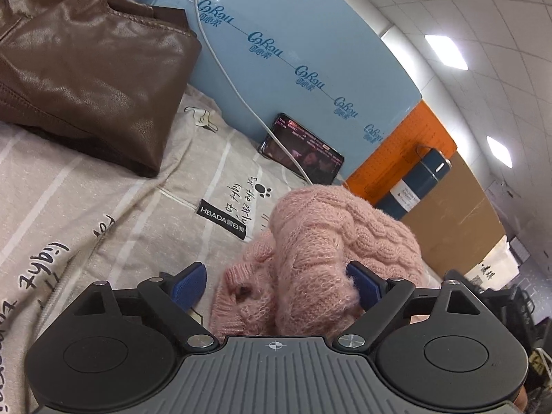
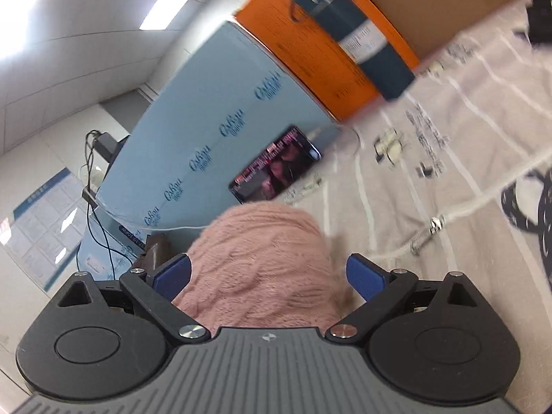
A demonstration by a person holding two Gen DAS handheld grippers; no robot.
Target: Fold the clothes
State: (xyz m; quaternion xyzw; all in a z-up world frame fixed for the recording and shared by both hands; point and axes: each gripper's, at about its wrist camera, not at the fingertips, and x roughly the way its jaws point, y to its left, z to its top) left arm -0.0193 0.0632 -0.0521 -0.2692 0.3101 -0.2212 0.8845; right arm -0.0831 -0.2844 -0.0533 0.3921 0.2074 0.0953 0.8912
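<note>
A pink cable-knit sweater lies bunched on a grey striped sheet printed with black handwriting. In the left wrist view it fills the gap between the 2 blue-padded fingers of the left gripper, which stand wide apart; the right pad touches the wool, the left pad sits clear of it. In the right wrist view the sweater bulges up between the spread fingers of the right gripper, touching the left pad; this view is motion-blurred, so contact at the right pad cannot be told.

Just beyond the sweater, ahead of the left fingers, a phone with a lit screen leans on a pale blue panel, a white cable running to it. Right of it stand an orange board and a dark teal flask. Far left, a folded brown leather jacket rests on the sheet.
</note>
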